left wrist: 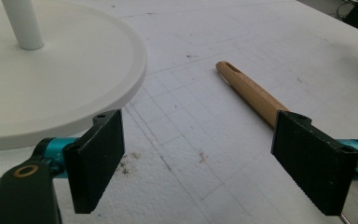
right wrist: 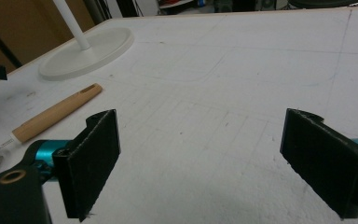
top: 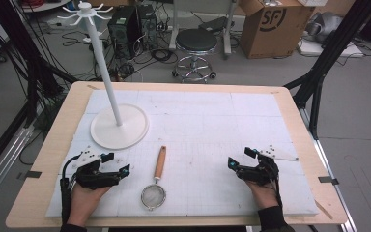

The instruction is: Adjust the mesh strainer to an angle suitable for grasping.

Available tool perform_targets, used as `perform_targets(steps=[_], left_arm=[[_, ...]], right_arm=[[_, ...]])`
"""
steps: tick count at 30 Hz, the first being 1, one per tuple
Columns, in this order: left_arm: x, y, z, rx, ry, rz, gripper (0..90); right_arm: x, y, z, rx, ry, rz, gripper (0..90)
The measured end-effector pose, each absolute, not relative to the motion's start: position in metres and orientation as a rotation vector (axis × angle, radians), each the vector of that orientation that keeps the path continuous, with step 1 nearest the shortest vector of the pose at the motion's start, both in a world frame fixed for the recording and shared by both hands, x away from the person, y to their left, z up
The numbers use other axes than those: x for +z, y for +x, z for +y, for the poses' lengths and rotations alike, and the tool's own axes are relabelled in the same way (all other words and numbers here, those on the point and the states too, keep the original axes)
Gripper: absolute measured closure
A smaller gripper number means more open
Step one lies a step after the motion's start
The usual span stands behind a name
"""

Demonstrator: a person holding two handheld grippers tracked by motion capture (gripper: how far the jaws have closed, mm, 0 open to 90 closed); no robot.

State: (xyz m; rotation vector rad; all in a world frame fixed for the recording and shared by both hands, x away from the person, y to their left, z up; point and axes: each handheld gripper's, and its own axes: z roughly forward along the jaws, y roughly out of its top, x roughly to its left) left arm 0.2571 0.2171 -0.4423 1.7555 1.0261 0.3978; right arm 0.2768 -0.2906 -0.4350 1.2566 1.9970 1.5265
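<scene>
1. We take the strainer [top: 154, 186] as our landmark: it lies flat on the white foam mat [top: 212, 121], between the two grippers and nearer the left one.
2. Its handle [top: 160, 162] is pale brown wood, round and slightly tapered, and points away from the person toward the far edge of the table [top: 43, 159].
3. In the left gripper view we see a slot-shaped hanging hole cut through the far tip of that handle [left wrist: 254, 93].
4. A short wire neck joins the handle to a round metal rim that holds a fine grey mesh bowl [top: 153, 197], which sits at the end nearest the person.
5. The left gripper [top: 114, 163] rests on the mat just left of the strainer, apart from it; its two black pads stand wide apart with nothing between them.
6. The right gripper [top: 241, 157] rests well to the right of the strainer, also on the mat; its pads are likewise spread wide and bare.
7. Beyond the strainer and to its left stands a white rack [top: 119, 126] with a round flat base, a thin upright pole and hooks at its top.
</scene>
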Motion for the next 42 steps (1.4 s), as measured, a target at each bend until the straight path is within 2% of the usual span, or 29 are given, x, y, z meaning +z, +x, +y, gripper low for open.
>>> perform_targets(steps=[8, 10, 17, 20, 21, 23, 25, 26, 35, 36, 42], left_arm=[[-0.442, 0.255, 0.22, 0.397, 1.746, 1.028, 17.8], [-0.443, 0.255, 0.22, 0.398, 1.747, 1.029, 17.8], [-0.443, 0.254, 0.221, 0.403, 1.748, 1.034, 17.8], [-0.443, 0.254, 0.222, 0.405, 1.749, 1.038, 18.0], [-0.443, 0.254, 0.222, 0.405, 1.749, 1.038, 18.0], [-0.444, 0.254, 0.222, 0.407, 1.747, 1.043, 18.0], [-0.444, 0.253, 0.222, 0.407, 1.749, 1.042, 18.0], [-0.444, 0.253, 0.222, 0.407, 1.751, 1.04, 18.0], [-0.444, 0.253, 0.224, 0.411, 1.742, 1.047, 18.1], [-0.444, 0.253, 0.224, 0.411, 1.742, 1.045, 18.1], [-0.443, 0.252, 0.225, 0.41, 1.736, 1.039, 18.3]], right_arm=[[-0.436, 0.278, -0.288, 1.525, 1.255, 2.004, 11.9], [-0.436, 0.279, -0.288, 1.527, 1.258, 2.005, 14.8], [-0.437, 0.281, -0.284, 1.547, 1.246, 2.051, 44.4], [-0.438, 0.282, -0.283, 1.573, 1.239, 2.073, 53.0], [-0.438, 0.282, -0.283, 1.573, 1.239, 2.073, 53.0], [-0.438, 0.283, -0.281, 1.6, 1.242, 2.089, 61.4], [-0.438, 0.283, -0.281, 1.606, 1.243, 2.095, 63.7], [-0.438, 0.283, -0.28, 1.624, 1.247, 2.103, 68.9], [-0.435, 0.286, -0.275, 1.636, 1.253, 2.133, 83.4], [-0.433, 0.287, -0.273, 1.652, 1.256, 2.129, 88.4], [-0.433, 0.291, -0.262, 1.659, 1.238, 2.17, 89.6]])
